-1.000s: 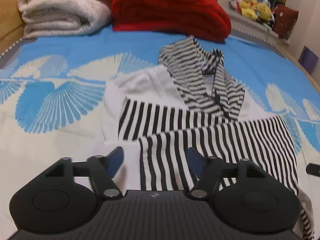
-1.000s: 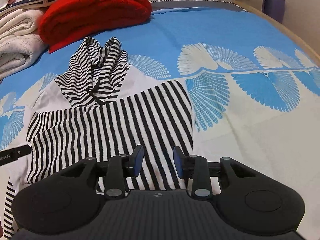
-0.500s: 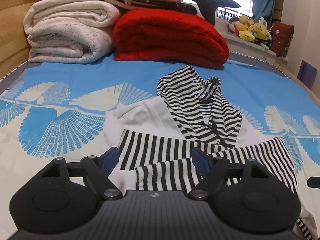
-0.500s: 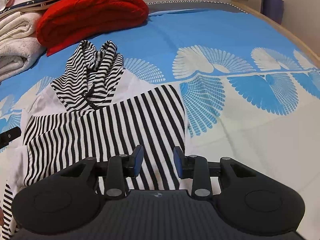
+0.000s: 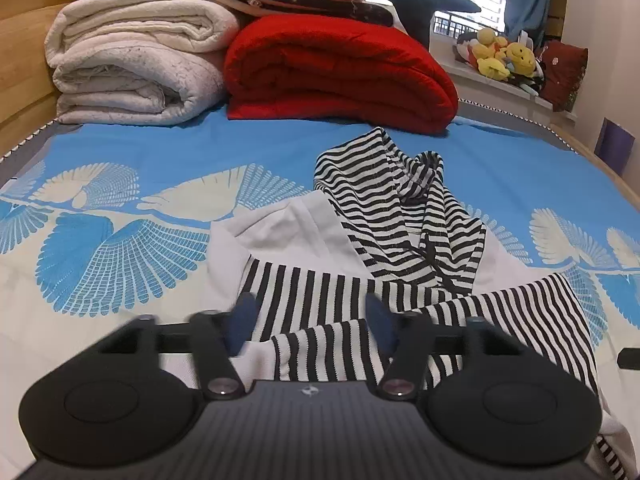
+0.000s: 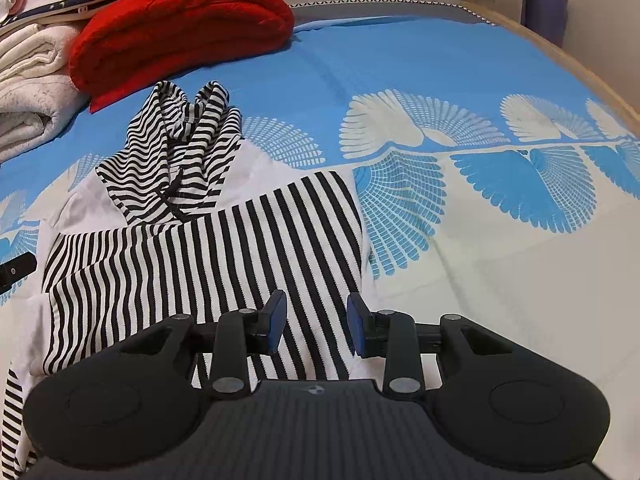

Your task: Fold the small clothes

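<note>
A small black-and-white striped hooded top lies on the blue and white bedspread, hood toward the far side, both striped sleeves folded across the white body. It also shows in the right wrist view. My left gripper is open and empty, low over the near left part of the top. My right gripper is open and empty over the folded right sleeve's near edge.
A folded red blanket and a stack of white blankets lie at the far side of the bed. Plush toys sit on the window ledge. The bed's wooden edge runs along the right.
My left gripper has tilted up and drawn back, so the far blankets now show, and its fingers have moved a little closer together. My right gripper has barely moved.
</note>
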`<state>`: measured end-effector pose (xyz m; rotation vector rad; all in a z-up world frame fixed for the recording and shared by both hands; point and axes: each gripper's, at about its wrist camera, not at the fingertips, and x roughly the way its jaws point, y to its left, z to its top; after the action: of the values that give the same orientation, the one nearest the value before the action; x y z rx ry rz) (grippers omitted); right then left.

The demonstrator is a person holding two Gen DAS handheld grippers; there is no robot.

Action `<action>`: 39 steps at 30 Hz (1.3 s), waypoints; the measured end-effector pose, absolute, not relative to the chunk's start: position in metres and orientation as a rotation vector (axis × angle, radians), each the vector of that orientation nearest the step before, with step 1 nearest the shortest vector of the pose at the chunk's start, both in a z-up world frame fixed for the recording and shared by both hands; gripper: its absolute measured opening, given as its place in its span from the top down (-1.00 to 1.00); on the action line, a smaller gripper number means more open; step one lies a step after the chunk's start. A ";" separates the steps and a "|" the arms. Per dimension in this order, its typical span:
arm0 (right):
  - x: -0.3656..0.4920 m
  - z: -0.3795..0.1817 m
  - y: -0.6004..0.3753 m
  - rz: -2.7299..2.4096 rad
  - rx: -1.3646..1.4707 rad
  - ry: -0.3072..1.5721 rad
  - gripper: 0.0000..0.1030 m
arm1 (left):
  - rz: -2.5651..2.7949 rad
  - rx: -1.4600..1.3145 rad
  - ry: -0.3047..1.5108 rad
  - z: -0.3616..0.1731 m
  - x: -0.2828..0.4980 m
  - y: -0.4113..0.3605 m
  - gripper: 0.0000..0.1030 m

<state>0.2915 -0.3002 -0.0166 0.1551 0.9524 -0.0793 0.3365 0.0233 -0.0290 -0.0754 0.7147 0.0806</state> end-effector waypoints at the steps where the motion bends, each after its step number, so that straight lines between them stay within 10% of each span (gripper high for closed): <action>1: 0.292 -0.016 -0.300 -0.079 0.154 0.952 0.33 | 0.078 -0.075 0.714 -0.029 0.336 0.025 0.32; 6: 0.297 -0.013 -0.298 -0.069 0.157 0.947 0.33 | 0.073 -0.029 0.699 -0.029 0.336 0.031 0.72; 24: 0.323 0.001 -0.330 -0.123 0.236 0.909 0.35 | 0.039 -0.157 0.808 -0.048 0.553 0.052 0.72; 27: 0.328 -0.003 -0.333 -0.128 0.240 0.919 0.35 | 0.060 -0.197 0.804 -0.053 0.605 0.052 0.62; 31: 0.331 -0.008 -0.333 -0.126 0.247 0.938 0.35 | 0.135 -0.328 0.824 -0.061 0.666 0.058 -0.02; 39: 0.335 -0.020 -0.335 -0.140 0.241 0.974 0.35 | 0.196 -0.424 0.950 -0.101 0.741 0.056 -0.28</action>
<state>0.3346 -0.3352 -0.0196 0.2405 0.9743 -0.1397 0.7411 0.0558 -0.1007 -0.4241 0.9505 0.1955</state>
